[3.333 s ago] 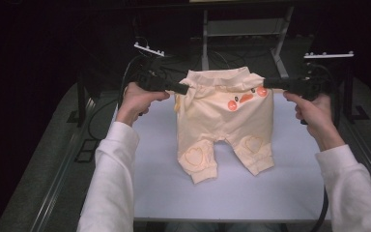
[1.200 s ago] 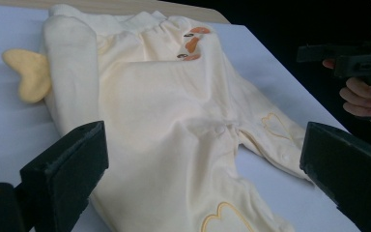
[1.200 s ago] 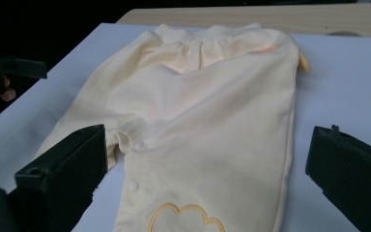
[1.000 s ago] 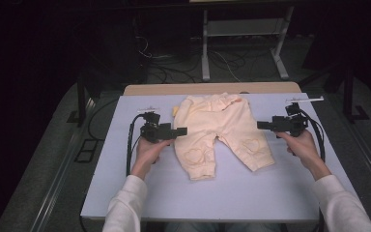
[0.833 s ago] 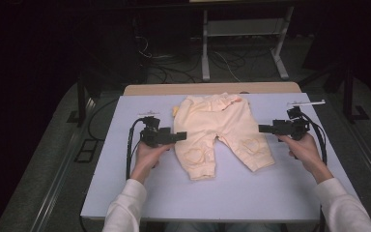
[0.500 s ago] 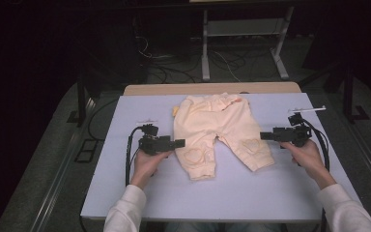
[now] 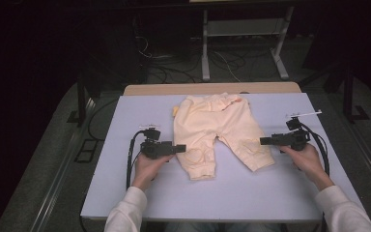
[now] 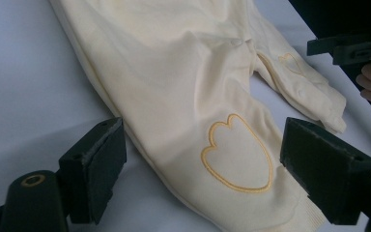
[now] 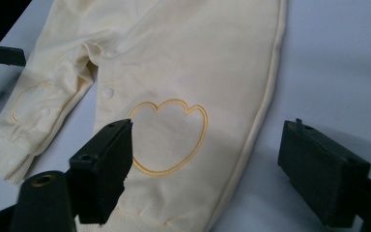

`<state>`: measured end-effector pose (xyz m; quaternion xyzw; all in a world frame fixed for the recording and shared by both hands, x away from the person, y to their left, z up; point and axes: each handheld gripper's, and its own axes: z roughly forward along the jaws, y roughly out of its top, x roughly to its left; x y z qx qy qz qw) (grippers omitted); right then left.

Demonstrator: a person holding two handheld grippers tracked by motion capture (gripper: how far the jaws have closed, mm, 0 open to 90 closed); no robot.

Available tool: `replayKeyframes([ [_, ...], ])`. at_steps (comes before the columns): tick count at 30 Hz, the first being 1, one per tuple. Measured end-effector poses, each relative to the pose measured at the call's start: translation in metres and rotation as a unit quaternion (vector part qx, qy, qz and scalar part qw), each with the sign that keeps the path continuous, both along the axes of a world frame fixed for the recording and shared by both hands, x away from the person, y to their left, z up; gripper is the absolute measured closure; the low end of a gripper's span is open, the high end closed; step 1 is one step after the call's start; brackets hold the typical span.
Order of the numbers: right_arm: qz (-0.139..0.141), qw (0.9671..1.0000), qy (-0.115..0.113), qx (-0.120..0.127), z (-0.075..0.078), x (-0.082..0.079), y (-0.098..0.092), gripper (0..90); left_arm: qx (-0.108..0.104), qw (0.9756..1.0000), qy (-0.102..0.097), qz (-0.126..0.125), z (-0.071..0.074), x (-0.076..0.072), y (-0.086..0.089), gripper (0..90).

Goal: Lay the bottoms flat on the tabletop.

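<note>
Pale yellow baby trousers (image 7: 217,130) lie flat on the white table (image 7: 125,188), waistband toward the far edge and both legs pointing back toward the person. Each knee carries a patch outlined in darker yellow stitching (image 8: 236,152), and small snaps (image 9: 107,92) run along the inner seam of the legs.

The left gripper (image 7: 178,148) sits low over the table at the outer edge of one trouser leg, its tip just beside the fabric near the knee. In the left gripper view (image 8: 200,174) its jaws stand wide apart with the stitched knee patch lying between them, and nothing is clamped.

The right gripper (image 7: 265,141) is held just off the outer side of the other leg, near the cuff, pointing inward at it. In the right gripper view (image 9: 205,171) its jaws are likewise spread, one jaw over the cloth beside the knee patch and the other over bare table.

The person's left hand (image 7: 147,166) and right hand (image 7: 306,159) wrap the gripper handles, white sleeves (image 7: 125,212) reaching in from the near edge. Cables (image 7: 131,154) trail from both grippers.
</note>
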<state>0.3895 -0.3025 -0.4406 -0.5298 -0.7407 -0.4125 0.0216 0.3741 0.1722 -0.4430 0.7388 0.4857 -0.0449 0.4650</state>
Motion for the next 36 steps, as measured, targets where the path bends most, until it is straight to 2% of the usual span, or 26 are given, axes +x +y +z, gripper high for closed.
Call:
replayKeyframes([
  [4, 0.006, 0.9999, 0.015, -0.001, -0.005, -0.001, -0.002, 30.3, 0.0, 0.9999, 0.014, 0.001, -0.003, -0.001, 0.003, 20.0],
  [7, 0.004, 0.9996, 0.024, -0.012, -0.007, -0.003, -0.002, 39.6, 0.003, 0.9997, 0.025, -0.001, -0.004, 0.0, 0.004, 25.7],
  [12, 0.005, 0.9993, 0.031, -0.018, -0.008, -0.005, -0.002, 45.9, 0.013, 0.9991, 0.041, -0.006, -0.008, 0.001, 0.0, 32.6],
  [14, 0.008, 0.9992, 0.034, -0.017, -0.009, -0.005, -0.002, 49.4, 0.015, 0.9991, 0.04, -0.006, -0.008, 0.0, -0.002, 36.7],
  [18, 0.013, 0.9991, 0.04, -0.012, -0.01, -0.007, -0.002, 59.0, 0.025, 0.9988, 0.039, -0.012, -0.009, 0.0, -0.003, 48.7],
  [19, 0.017, 0.9988, 0.045, -0.01, -0.011, -0.007, -0.001, 64.8, 0.026, 0.9988, 0.039, -0.014, -0.009, 0.0, -0.004, 56.5],
  [20, 0.017, 0.9988, 0.045, -0.01, -0.011, -0.007, -0.001, 64.8, 0.027, 0.9987, 0.04, -0.015, -0.009, 0.0, -0.004, 56.5],
  [21, 0.021, 0.9986, 0.047, -0.007, -0.012, -0.007, 0.0, 71.0, 0.029, 0.9986, 0.04, -0.018, -0.009, 0.0, -0.005, 67.5],
  [22, 0.021, 0.9986, 0.047, -0.007, -0.012, -0.007, 0.0, 71.0, 0.029, 0.9986, 0.04, -0.021, -0.01, 0.0, -0.005, 67.5],
  [25, 0.027, 0.9984, 0.049, -0.005, -0.011, -0.008, 0.003, 80.9, 0.024, 0.9984, 0.044, -0.027, -0.01, 0.0, -0.005, 79.2],
  [27, 0.029, 0.9982, 0.051, -0.007, -0.01, -0.009, 0.004, 83.1, 0.013, 0.9983, 0.048, -0.031, -0.01, 0.001, -0.003, 85.3],
  [32, 0.039, 0.9974, 0.06, 0.002, -0.007, -0.013, 0.007, 85.1, -0.009, 0.9979, 0.053, -0.034, -0.006, 0.002, 0.006, 86.4],
  [36, 0.048, 0.9968, 0.063, 0.01, -0.005, -0.017, 0.012, 85.3, -0.016, 0.9972, 0.061, -0.04, -0.005, 0.002, 0.013, 86.5],
])
